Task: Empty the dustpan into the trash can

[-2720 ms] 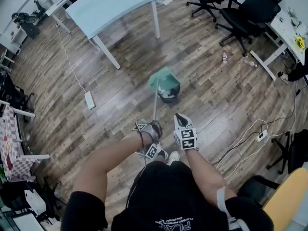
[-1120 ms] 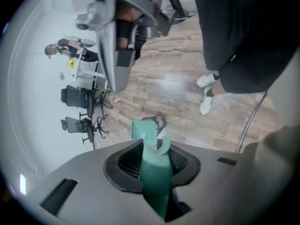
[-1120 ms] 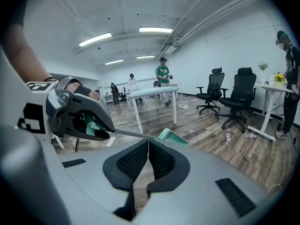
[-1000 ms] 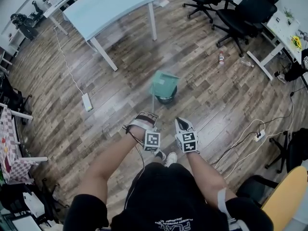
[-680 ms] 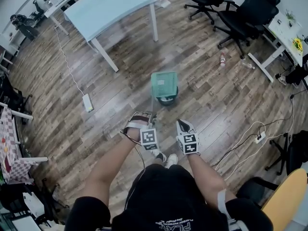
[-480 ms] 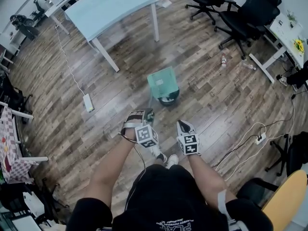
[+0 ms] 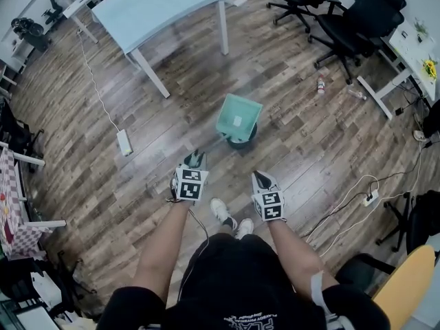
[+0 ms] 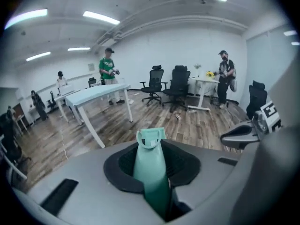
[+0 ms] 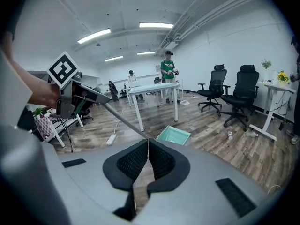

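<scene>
The green dustpan (image 7: 238,115) hangs tilted over the dark round trash can (image 7: 243,140) on the wood floor (image 7: 172,184), covering most of the can's opening. A thin grey pole (image 7: 210,145) runs from it back to the left gripper (image 7: 193,162), whose jaws are clamped on the green handle (image 8: 150,172). The right gripper (image 7: 258,179) hovers just beside it with its jaws pressed together and nothing between them.

Beyond the can stands a pale blue table (image 7: 158,5) with white legs. A white power strip (image 7: 124,141) lies to the left of the can, its cord trailing up under the table. To the right, black office chairs (image 7: 357,12) stand near a white desk (image 7: 412,43), and a small bottle (image 7: 320,83) lies on the floor between the chairs and the can. A second power strip (image 7: 372,198) with loose cables lies further right. Nothing stands between the grippers and the can.

A small pale sticker (image 7: 237,121) sits on the dustpan; its print is too small to read. White lettering on the person's black shirt (image 7: 258,318) cannot be made out. The marker cubes carry only black-and-white patterns.
</scene>
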The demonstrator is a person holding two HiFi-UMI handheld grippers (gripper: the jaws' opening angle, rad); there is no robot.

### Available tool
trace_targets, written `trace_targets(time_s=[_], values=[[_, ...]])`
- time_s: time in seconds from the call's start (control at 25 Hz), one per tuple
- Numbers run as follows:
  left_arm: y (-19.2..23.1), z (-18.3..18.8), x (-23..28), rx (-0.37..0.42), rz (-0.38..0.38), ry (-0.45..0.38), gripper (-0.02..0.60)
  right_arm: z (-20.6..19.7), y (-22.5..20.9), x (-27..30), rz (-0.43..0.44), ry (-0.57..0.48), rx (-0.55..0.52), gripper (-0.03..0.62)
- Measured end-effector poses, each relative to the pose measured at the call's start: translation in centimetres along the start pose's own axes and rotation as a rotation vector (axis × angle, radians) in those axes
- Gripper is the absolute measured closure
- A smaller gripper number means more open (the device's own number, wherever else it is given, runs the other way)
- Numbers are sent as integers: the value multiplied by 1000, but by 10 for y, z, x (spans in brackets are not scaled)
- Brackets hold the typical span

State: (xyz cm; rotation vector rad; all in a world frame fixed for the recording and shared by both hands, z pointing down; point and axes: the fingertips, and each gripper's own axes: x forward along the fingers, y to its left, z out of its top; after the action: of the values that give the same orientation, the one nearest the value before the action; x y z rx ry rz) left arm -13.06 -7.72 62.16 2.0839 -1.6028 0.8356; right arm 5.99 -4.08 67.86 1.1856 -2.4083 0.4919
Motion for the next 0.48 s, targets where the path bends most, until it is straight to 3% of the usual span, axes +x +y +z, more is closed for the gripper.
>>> trace_targets(time_s=[0.48], values=[[50,-5,-15,-218,112,-70,485,24,22,35,32,-13,-30,568]])
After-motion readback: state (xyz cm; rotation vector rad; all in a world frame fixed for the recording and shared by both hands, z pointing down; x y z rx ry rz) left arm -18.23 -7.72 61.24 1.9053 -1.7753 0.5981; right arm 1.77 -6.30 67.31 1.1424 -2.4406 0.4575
